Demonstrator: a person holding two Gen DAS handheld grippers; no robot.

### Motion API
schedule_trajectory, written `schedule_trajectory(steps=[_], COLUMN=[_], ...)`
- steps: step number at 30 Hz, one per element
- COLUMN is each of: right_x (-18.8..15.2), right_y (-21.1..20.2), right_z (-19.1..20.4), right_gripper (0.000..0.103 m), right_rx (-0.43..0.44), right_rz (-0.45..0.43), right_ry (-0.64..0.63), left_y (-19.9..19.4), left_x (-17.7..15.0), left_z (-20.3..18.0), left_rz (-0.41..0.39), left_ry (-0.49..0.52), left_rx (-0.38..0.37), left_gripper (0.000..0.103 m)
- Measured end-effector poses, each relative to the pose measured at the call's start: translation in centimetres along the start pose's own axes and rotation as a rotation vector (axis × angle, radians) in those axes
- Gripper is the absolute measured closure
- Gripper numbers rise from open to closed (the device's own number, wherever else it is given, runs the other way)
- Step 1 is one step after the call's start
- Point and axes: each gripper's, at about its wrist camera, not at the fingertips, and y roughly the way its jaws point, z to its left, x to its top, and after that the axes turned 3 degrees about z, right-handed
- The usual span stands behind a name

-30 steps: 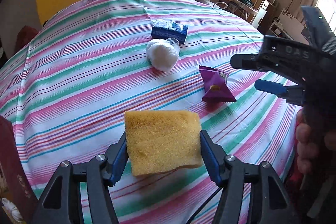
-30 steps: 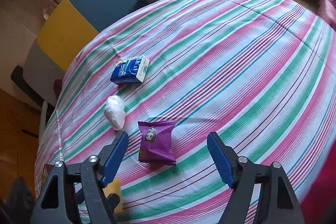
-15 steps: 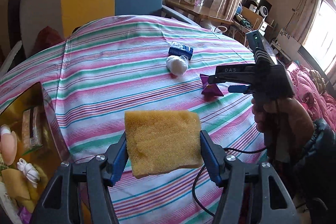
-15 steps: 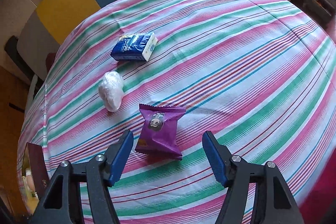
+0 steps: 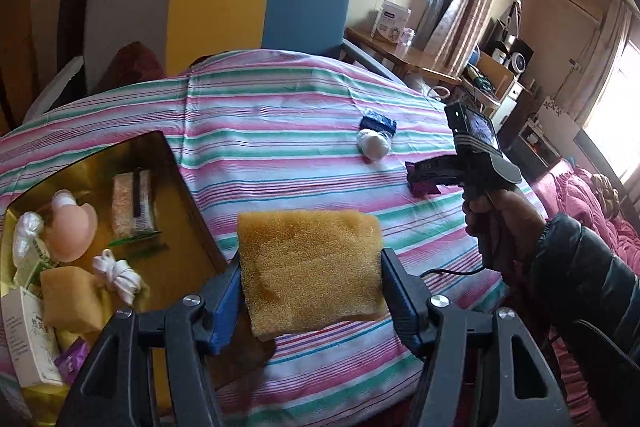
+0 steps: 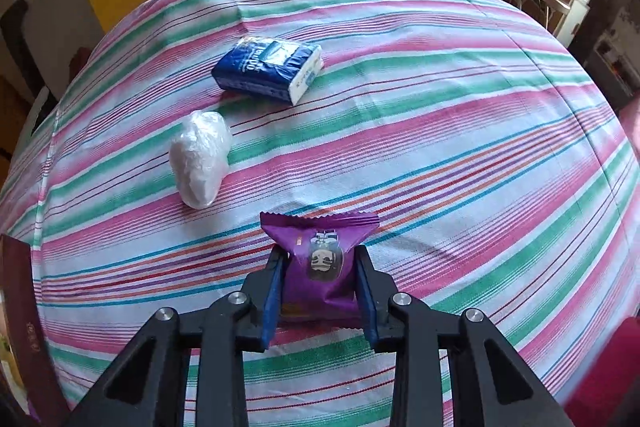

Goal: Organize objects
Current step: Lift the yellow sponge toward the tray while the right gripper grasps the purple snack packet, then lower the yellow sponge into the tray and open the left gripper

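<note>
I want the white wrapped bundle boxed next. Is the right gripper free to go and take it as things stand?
Probably not yet: the right gripper is shut on the purple snack packet. The path to the white wrapped bundle looks clear across the striped cloth.

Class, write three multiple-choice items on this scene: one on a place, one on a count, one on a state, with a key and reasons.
1. Where is the white wrapped bundle?
A. in the box
B. on the striped cloth
C. on the chair

2. How many loose items lie on the cloth, unheld?
A. two
B. four
C. six

3. What do the right tongs hold?
A. nothing
B. the blue tissue pack
C. the purple snack packet

Key: B, it rests on the stripes; A, only bundle and tissue pack; C, pads press the packet's sides.
</note>
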Motion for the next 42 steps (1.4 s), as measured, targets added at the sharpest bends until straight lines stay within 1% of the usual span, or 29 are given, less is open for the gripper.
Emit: schedule_trajectory(steps=[3,10,13,15,17,23,28,32,42], right_x=[-0.3,-0.4,-0.6,-0.6,-0.5,-0.8,-0.7,-0.7,-0.7], right_y=[0.0,0.0,0.1,0.0,0.1,0.0,0.1,0.1,0.1], right_z=[1.0,0.9,1.2,1.3,1.5,1.4,1.6,1.8,2.2], right_gripper=[0.07,0.071,0.071,0.071,0.071,0.07,0.07,0.07,0.07], right_rx=[-0.034,-0.031,-0.042,-0.045,-0.047,-0.058,-0.061,-0.067,-0.07], right_rz=[-0.003,0.002,-0.001,-0.001,-0.001,-0.002,-0.001,0.001,0.001], right_ry=[-0.062,-0.072,-0.087,-0.092,-0.095,-0.111,-0.117,-0.126,-0.132], left_y=[-2.2,-8.0,-9.0,-8.5,-7.6,-4.7,-3.1,-2.3,-0.9], left_x=[-0.4,-3.4,-5.0,-5.8,-6.1,-5.9,-5.7,-5.7,-5.9], left_z=[3.4,12.8,14.8,14.8,14.0,11.0,9.7,8.8,8.8], left_rz=[-0.033,-0.097,-0.092,-0.075,-0.056,-0.023,0.006,0.026,0.066], left_ry=[-0.08,-0.284,-0.328,-0.325,-0.302,-0.188,-0.153,-0.128,-0.107], left_rx=[0.064,0.265,0.295,0.298,0.293,0.293,0.263,0.27,0.274], left_gripper=[0.039,0.039,0.039,0.039,0.039,0.039,0.039,0.039,0.039])
